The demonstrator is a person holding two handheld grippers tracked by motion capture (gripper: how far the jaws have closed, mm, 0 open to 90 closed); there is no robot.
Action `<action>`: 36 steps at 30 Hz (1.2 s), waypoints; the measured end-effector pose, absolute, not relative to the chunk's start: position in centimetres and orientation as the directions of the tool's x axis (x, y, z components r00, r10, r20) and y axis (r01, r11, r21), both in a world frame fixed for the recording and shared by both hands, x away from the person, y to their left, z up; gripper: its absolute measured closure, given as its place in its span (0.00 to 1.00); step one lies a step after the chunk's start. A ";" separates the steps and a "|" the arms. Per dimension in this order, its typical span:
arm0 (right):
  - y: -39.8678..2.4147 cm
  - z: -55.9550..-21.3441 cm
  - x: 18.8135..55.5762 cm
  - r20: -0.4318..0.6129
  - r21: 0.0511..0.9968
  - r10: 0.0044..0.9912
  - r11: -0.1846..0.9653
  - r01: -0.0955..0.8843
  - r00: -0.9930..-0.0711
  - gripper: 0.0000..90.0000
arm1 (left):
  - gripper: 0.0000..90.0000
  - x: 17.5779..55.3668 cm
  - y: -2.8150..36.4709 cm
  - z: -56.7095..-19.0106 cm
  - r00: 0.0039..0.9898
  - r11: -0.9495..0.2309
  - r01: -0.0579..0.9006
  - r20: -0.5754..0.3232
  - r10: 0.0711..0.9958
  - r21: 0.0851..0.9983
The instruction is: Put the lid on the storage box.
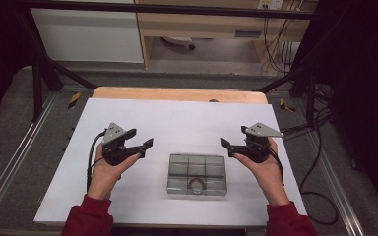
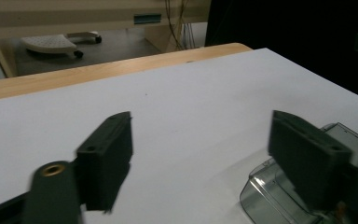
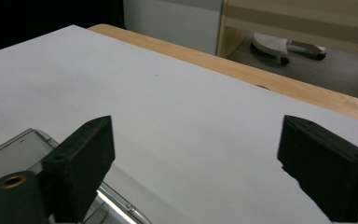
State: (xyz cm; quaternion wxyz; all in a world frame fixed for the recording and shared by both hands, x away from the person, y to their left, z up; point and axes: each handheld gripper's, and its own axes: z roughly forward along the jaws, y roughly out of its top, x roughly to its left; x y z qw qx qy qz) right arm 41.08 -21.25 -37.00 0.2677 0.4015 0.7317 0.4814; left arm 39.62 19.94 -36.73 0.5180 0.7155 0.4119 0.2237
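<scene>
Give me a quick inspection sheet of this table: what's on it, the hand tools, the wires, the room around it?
Surface: white sheet over a wooden table.
Job's things: clear box with compartments, closed, near the front edge between the hands; a ring-shaped item lies in its front middle cell.
Clutter: nothing seen.
Tools: left tool and right tool both open, empty, held on either side of the box, apart from it.
Cables: one black cable trails from the left tool; more cables lie on the floor at right.
Surroundings: dark frame bars, wooden cabinet, grey floor.
</scene>
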 end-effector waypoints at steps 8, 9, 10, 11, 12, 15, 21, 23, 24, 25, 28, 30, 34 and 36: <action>-21.0 -36.8 40.9 -0.005 0.929 0.854 0.196 0.313 -0.521 0.04 | 0.11 39.2 21.2 -36.8 0.526 -0.090 0.371 -0.129 0.841 0.924; -21.0 -36.8 40.9 -0.003 0.929 0.854 0.194 0.315 -0.520 0.04 | 0.10 39.2 21.4 -36.9 0.528 -0.090 0.376 -0.133 0.839 0.922; -21.0 -36.8 40.9 -0.001 0.930 0.856 0.192 0.314 -0.518 0.04 | 0.09 39.1 21.6 -36.9 0.529 -0.091 0.380 -0.136 0.838 0.920; -21.0 -36.8 40.9 -0.001 0.931 0.856 0.190 0.313 -0.516 0.04 | 0.08 39.1 21.7 -37.0 0.526 -0.090 0.383 -0.137 0.839 0.919; -21.0 -36.7 40.8 -0.002 0.931 0.856 0.191 0.312 -0.517 0.03 | 0.08 39.0 21.9 -37.0 0.523 -0.092 0.386 -0.136 0.841 0.918; -21.2 -36.7 40.8 -0.004 0.933 0.858 0.188 0.308 -0.514 0.03 | 0.08 38.8 22.3 -37.0 0.525 -0.094 0.385 -0.134 0.841 0.918; -21.2 -36.6 40.6 -0.005 0.932 0.852 0.192 0.306 -0.523 0.03 | 0.07 38.4 23.0 -36.8 0.527 -0.096 0.377 -0.128 0.840 0.921; -21.2 -36.4 40.5 -0.003 0.935 0.853 0.187 0.302 -0.521 0.04 | 0.07 38.2 23.2 -36.7 0.520 -0.095 0.377 -0.125 0.845 0.921; -21.3 -36.3 40.4 -0.005 0.936 0.853 0.188 0.297 -0.522 0.04 | 0.07 38.1 23.3 -36.6 0.516 -0.097 0.378 -0.123 0.848 0.921; -21.3 -36.2 40.3 -0.009 0.936 0.851 0.191 0.295 -0.525 0.04 | 0.07 38.1 23.4 -36.5 0.514 -0.100 0.379 -0.120 0.849 0.920; -21.7 -35.8 40.1 -0.019 0.939 0.855 0.193 0.284 -0.518 0.04 | 0.07 37.9 23.8 -36.4 0.508 -0.092 0.377 -0.122 0.853 0.922; -22.1 -35.6 39.9 -0.014 0.942 0.858 0.184 0.282 -0.514 0.03 | 0.07 37.7 24.2 -36.3 0.503 -0.089 0.378 -0.124 0.855 0.922; -22.8 -35.3 39.6 -0.016 0.946 0.865 0.176 0.274 -0.501 0.03 | 0.07 37.4 24.7 -36.2 0.498 -0.082 0.375 -0.126 0.858 0.924; -23.1 -35.1 39.4 -0.018 0.947 0.869 0.174 0.271 -0.494 0.04 | 0.07 37.2 25.0 -36.1 0.499 -0.080 0.372 -0.126 0.857 0.925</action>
